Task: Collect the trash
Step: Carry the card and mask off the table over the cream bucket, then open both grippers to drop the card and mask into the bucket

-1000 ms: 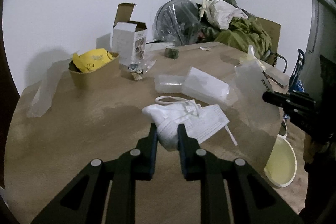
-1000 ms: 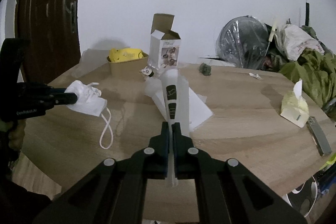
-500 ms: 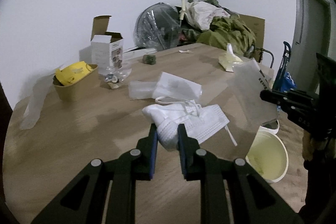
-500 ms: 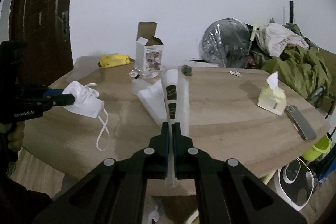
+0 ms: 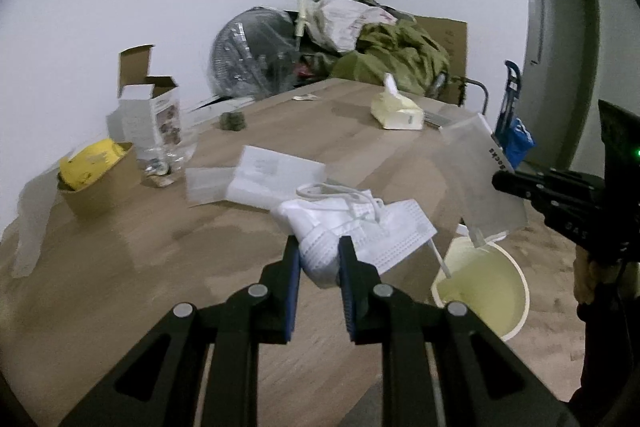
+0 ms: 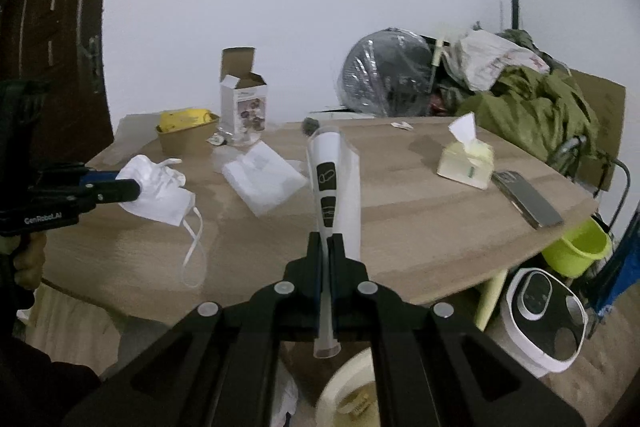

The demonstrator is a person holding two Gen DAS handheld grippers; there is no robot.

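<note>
Left wrist view
Left gripper (image 5: 318, 259): pinching a white face mask (image 5: 360, 231), held over the table's (image 5: 120, 267) near edge.
Bin (image 5: 486, 291): on the floor below that edge.

Right wrist view
Right gripper (image 6: 324, 247): pressed together on a clear plastic sleeve (image 6: 338, 183), above the bin (image 6: 352, 391).

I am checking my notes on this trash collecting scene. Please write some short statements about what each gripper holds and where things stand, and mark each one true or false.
1. The left gripper is shut on the crumpled white face mask. True.
2. The right gripper is open and holds nothing. False: it is shut on the flat clear plastic package.
3. The pale yellow round bin stands on the wooden table. False: it stands on the floor beside the table.
4. The open white cardboard box stands upright on the table. True.
5. The brown paper bowl holds something yellow. True.
</note>
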